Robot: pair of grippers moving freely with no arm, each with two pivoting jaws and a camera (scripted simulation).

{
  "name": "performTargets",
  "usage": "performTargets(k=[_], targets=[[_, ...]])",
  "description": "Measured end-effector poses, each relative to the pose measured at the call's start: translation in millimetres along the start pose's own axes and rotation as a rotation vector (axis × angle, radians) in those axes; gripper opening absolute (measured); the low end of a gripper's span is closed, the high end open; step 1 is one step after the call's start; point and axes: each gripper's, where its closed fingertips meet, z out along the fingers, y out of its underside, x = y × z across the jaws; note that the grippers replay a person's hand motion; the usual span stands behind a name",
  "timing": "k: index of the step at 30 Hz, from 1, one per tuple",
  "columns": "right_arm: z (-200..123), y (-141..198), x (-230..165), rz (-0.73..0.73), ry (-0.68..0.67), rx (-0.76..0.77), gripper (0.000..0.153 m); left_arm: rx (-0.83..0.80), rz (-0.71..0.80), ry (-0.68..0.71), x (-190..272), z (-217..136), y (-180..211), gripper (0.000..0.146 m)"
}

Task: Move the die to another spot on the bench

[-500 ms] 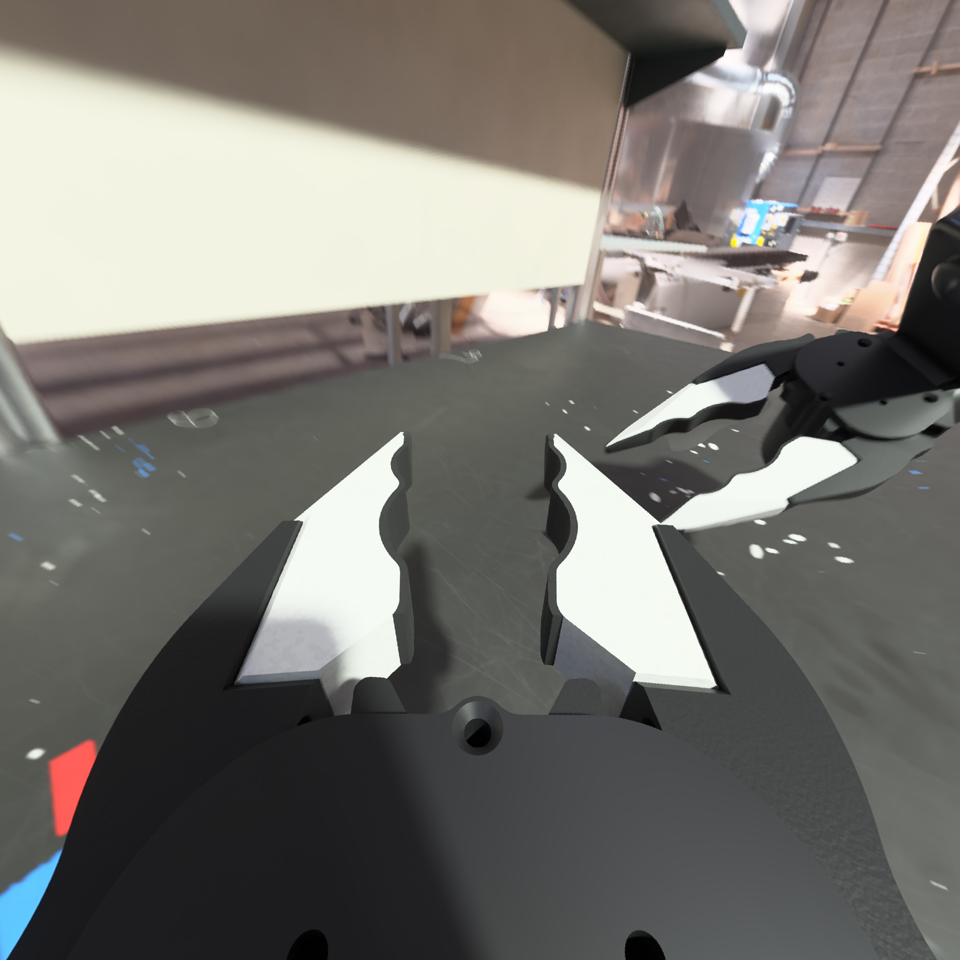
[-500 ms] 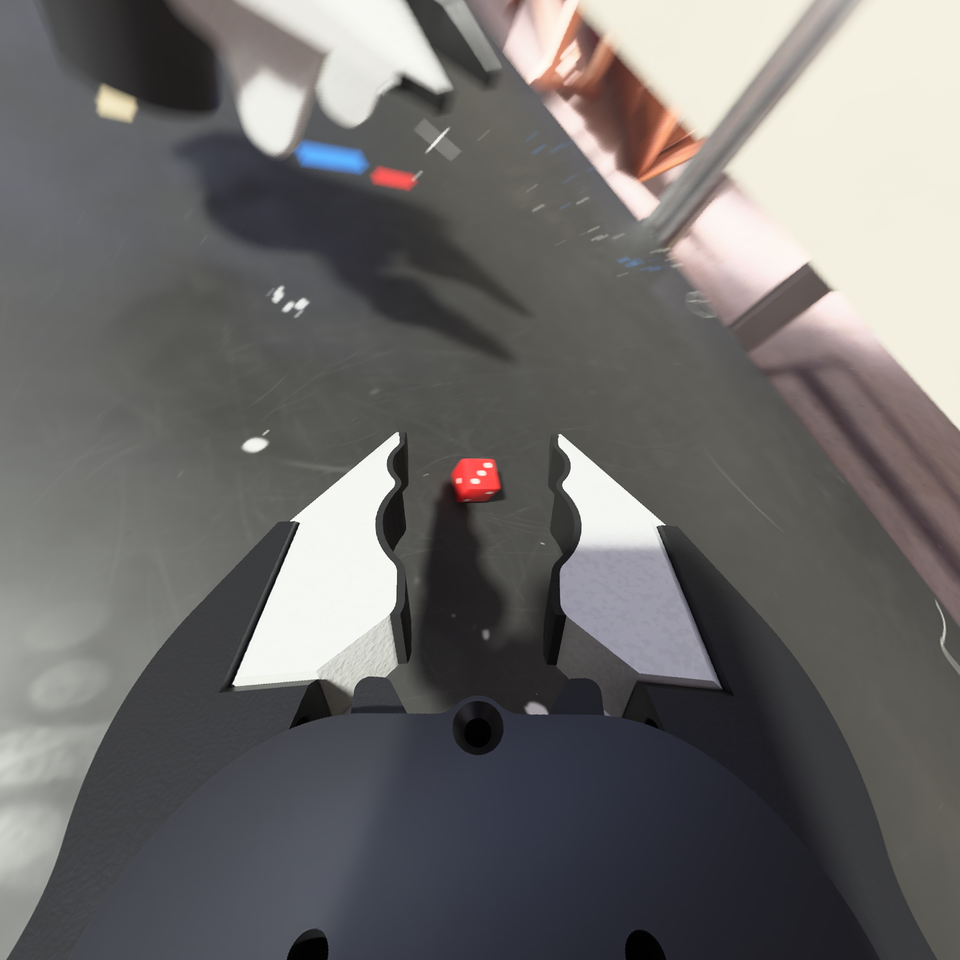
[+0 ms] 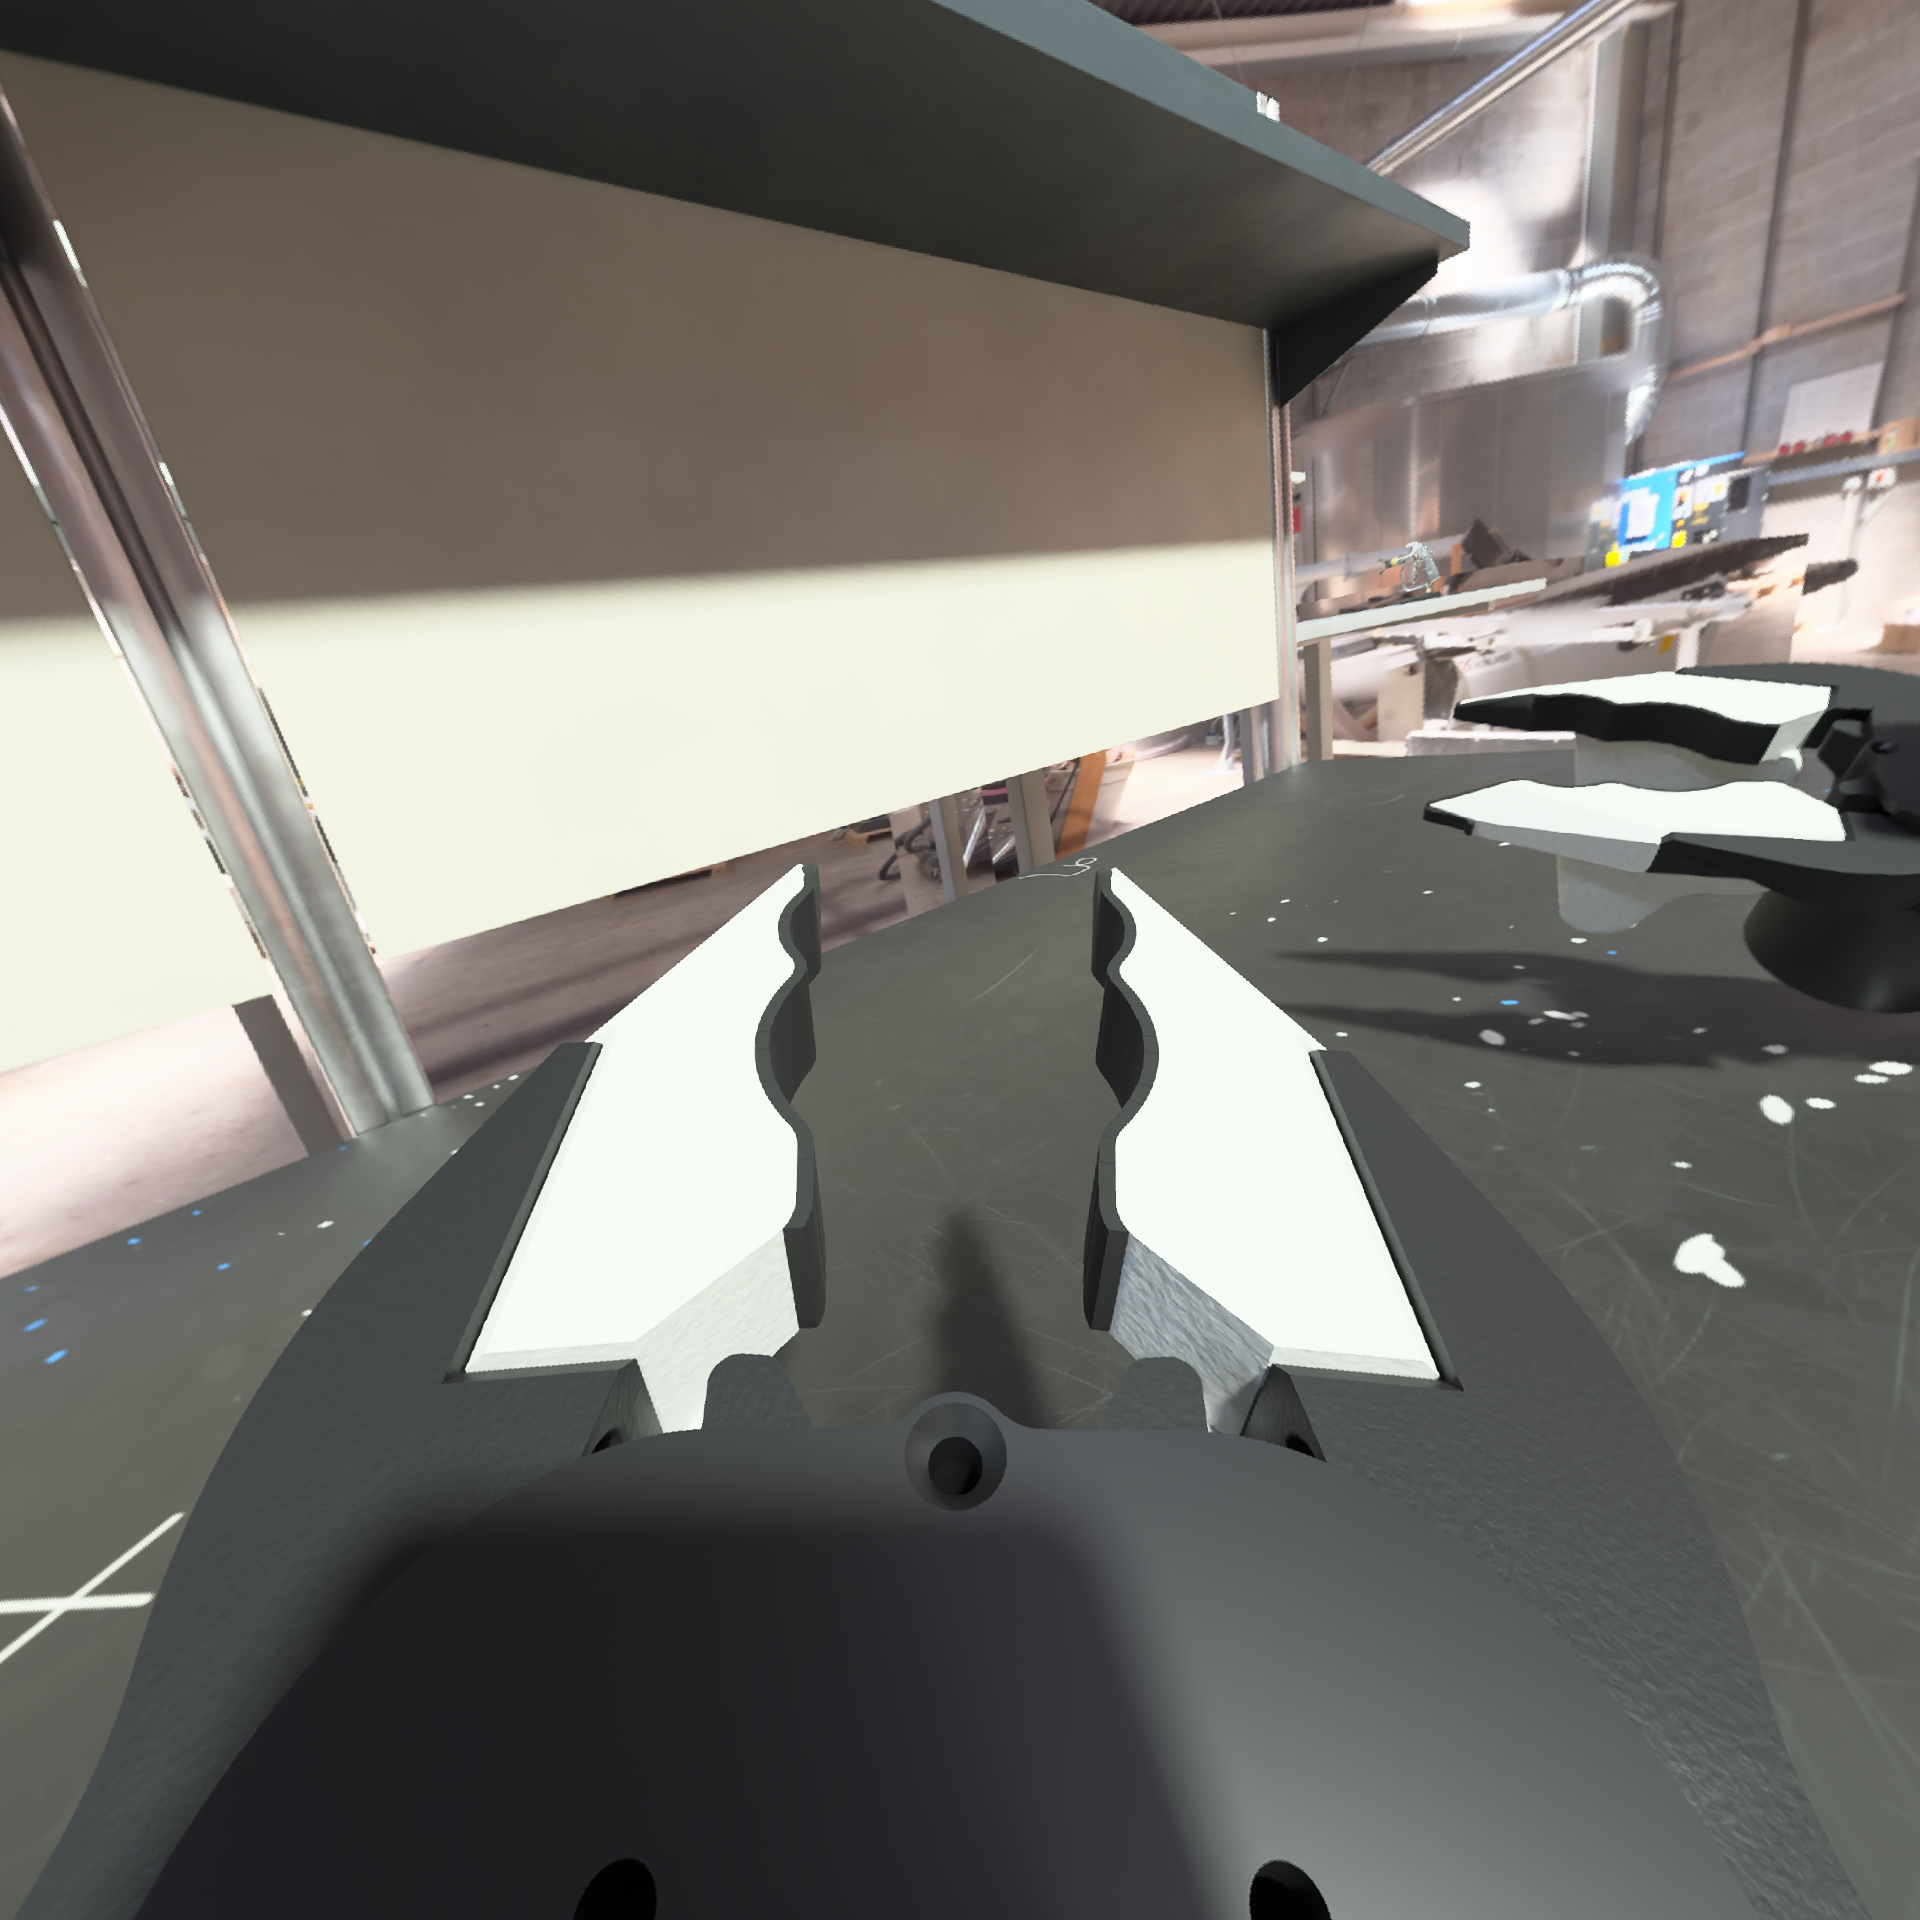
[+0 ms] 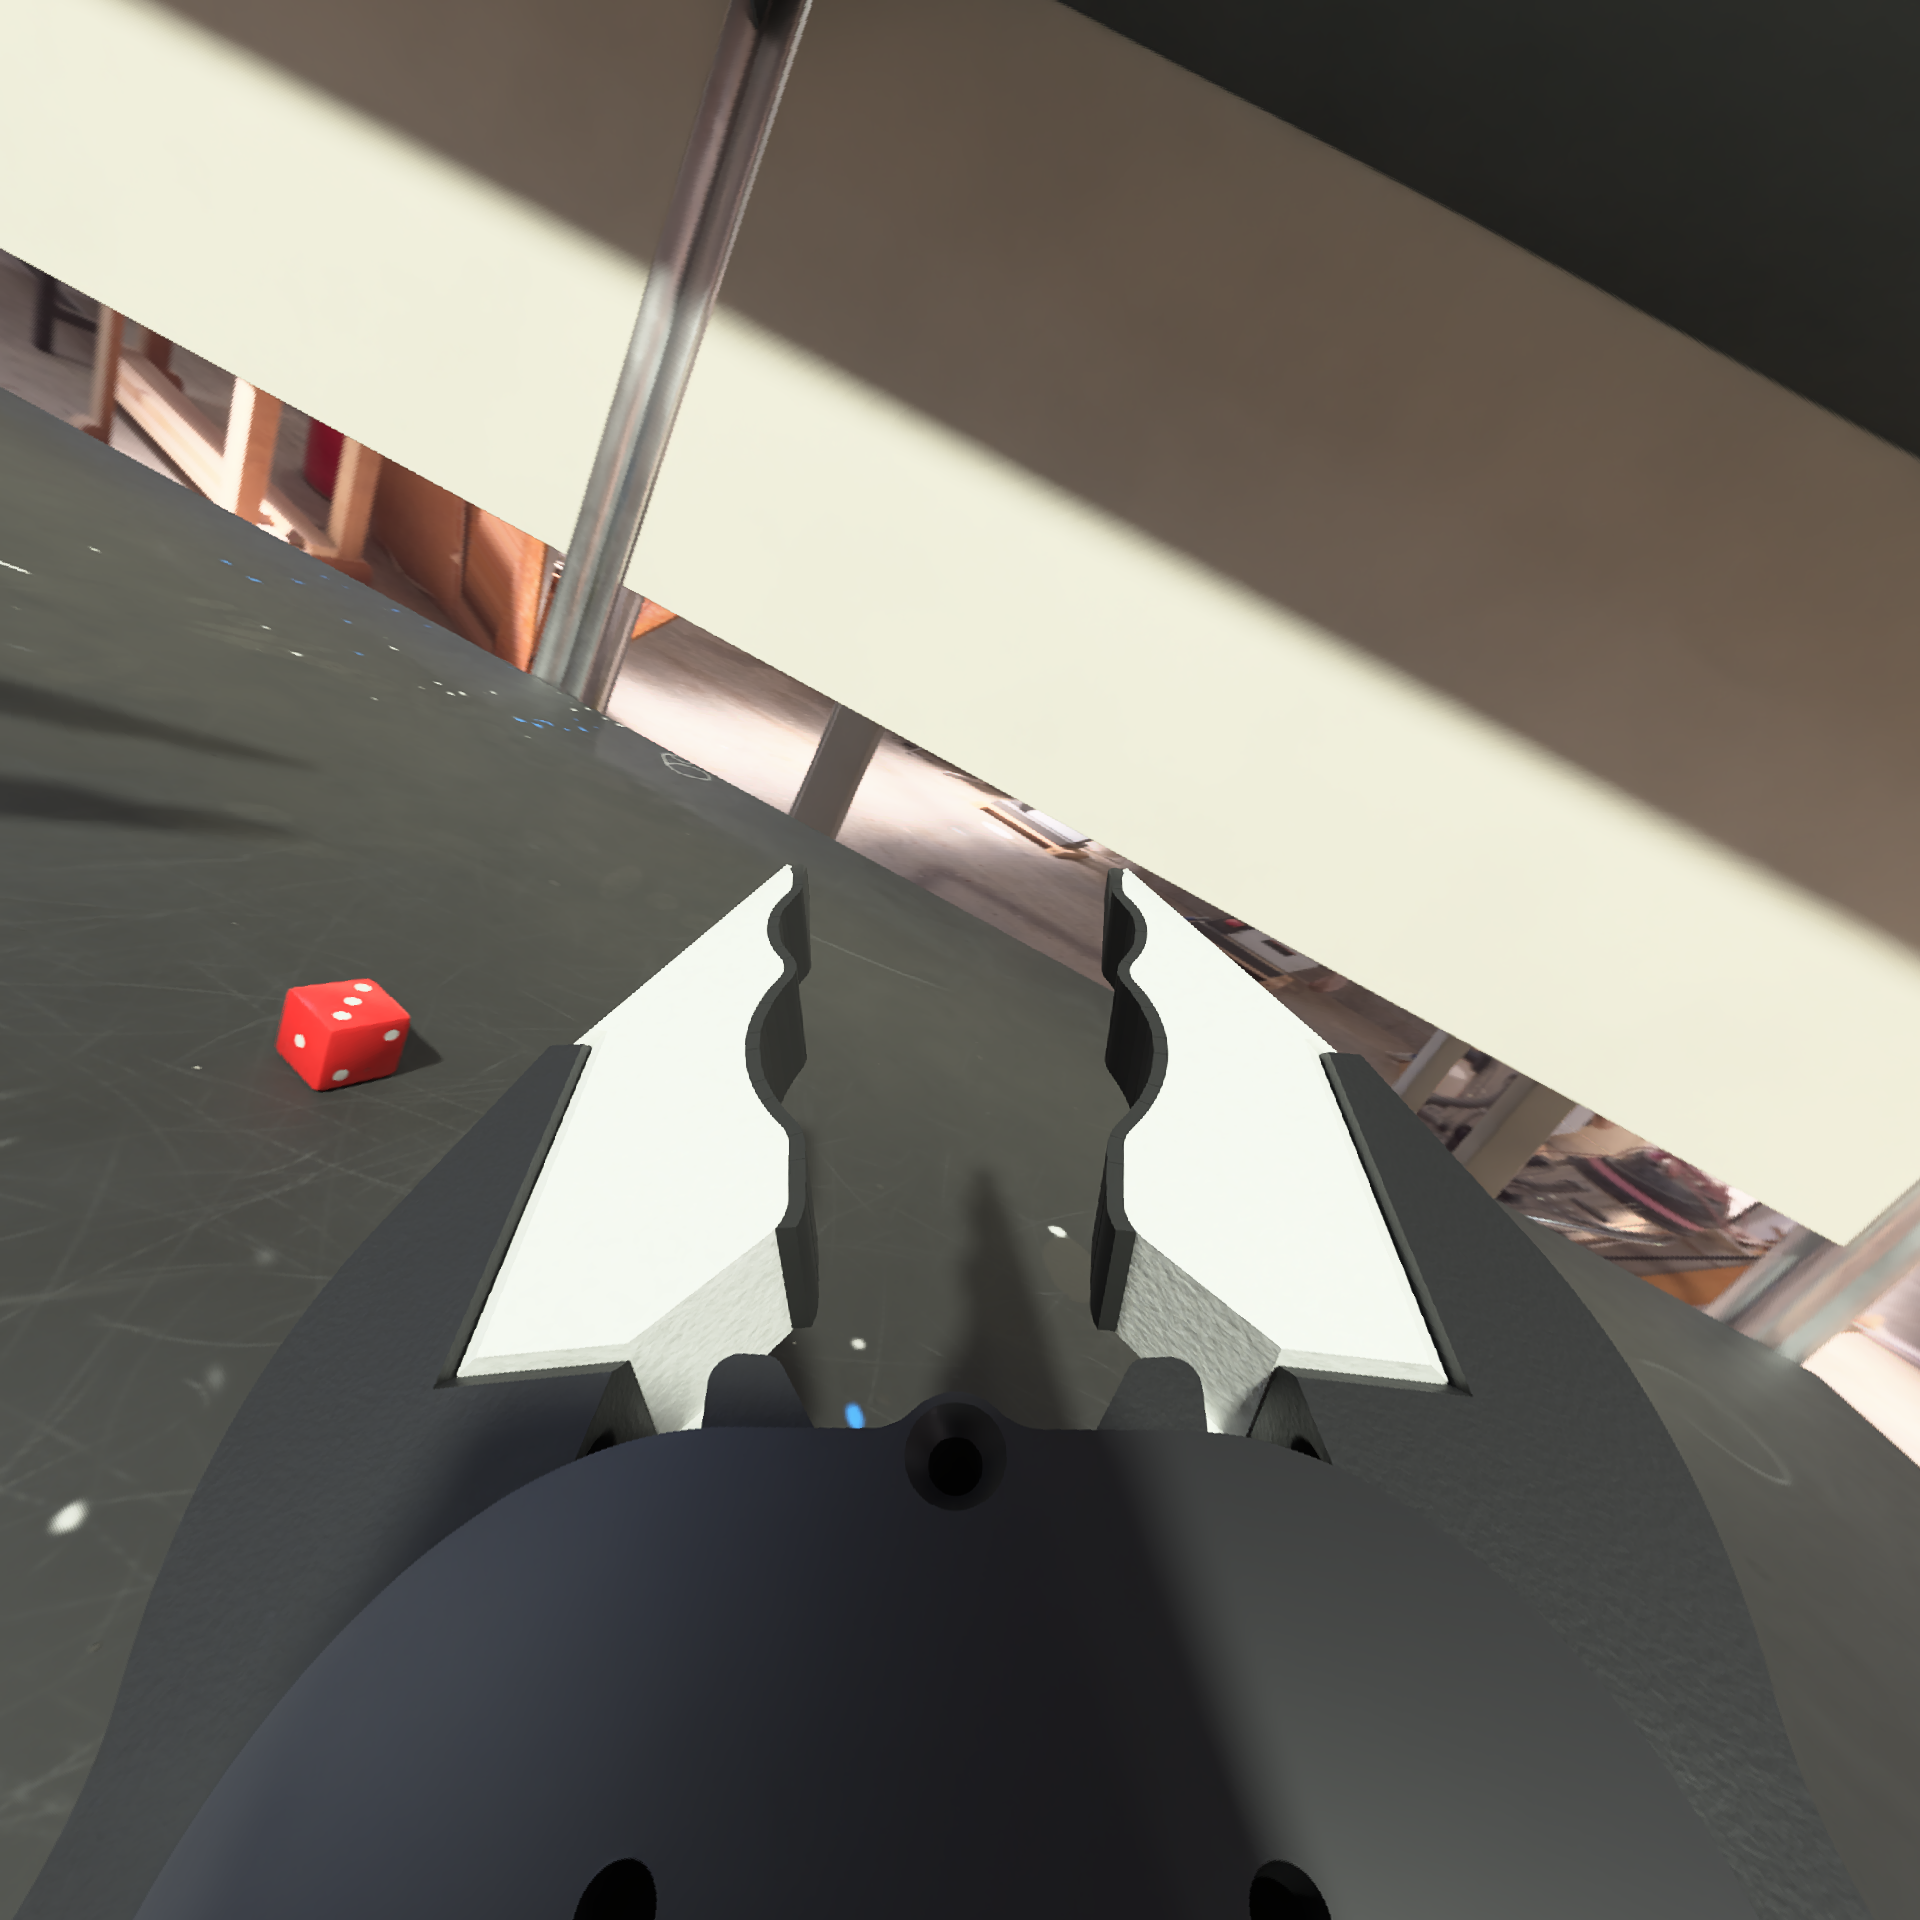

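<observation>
The red die (image 4: pixel 343 1033) sits on the dark, scratched desk (image 4: pixel 260 1195), off to the left of the right tongs (image 4: pixel 951 883) and outside their gap, not touching either finger. Three of its faces show white pips; the other faces are turned away. A short shadow falls on its right side.

The right tongs stand open with nothing between the fingers, only bare desk showing through the gap. The left tongs (image 3: pixel 951 883) are likewise spread apart and empty, pointing toward the desk's far edge. The die does not appear in the left wrist view at all.

In that view the right tongs (image 3: pixel 1455 769) reach in from the right edge, seen side-on and cut off by the frame, so their body is mostly out of sight. Their two white fingers show one above the other with a gap between them. A dark shadow (image 3: pixel 1507 997) lies on the desk beneath them.

A cream back panel (image 3: pixel 623 644), a metal post (image 4: pixel 665 343) and a dark shelf (image 3: pixel 831 156) rise behind the desk. The workshop beyond is blurred and hard to read.
</observation>
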Motion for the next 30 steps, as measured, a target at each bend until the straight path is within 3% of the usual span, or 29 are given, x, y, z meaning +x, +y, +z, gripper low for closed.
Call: performTargets(k=[3,9,16,20,23,25,30], targets=[[1.8,1.2,-10.0,0.025,-0.068,-0.013,0.058,-0.003,-0.028,0.004,0.4,0.9,2.1,0.053],[0.5,11.2,-88.6,0.132,-0.613,-0.299,0.061,-0.014,-0.018,0.005,0.6,2.8,2.8,0.052],[5.0,34.8,-133.3,0.053,-0.989,-0.634,0.050,-0.023,-0.036,-0.014,-6.0,2.0,4.7,0.050],[5.6,50.0,-144.1,0.005,-1.107,-0.768,0.043,-0.032,-0.033,-0.030,-10.6,1.8,6.3,0.050],[7.9,50.5,-149.3,-0.018,-1.159,-0.779,0.030,-0.035,-0.020,-0.028,-10.8,2.0,6.8,0.049],[13.0,51.3,-148.8,-0.051,-1.159,-0.776,0.018,-0.041,-0.015,-0.027,-11.5,2.8,8.2,0.049],[30.3,54.5,-142.2,-0.019,-1.125,-0.751,0.018,-0.052,-0.041,-0.033,-14.7,4.9,12.4,0.049]])
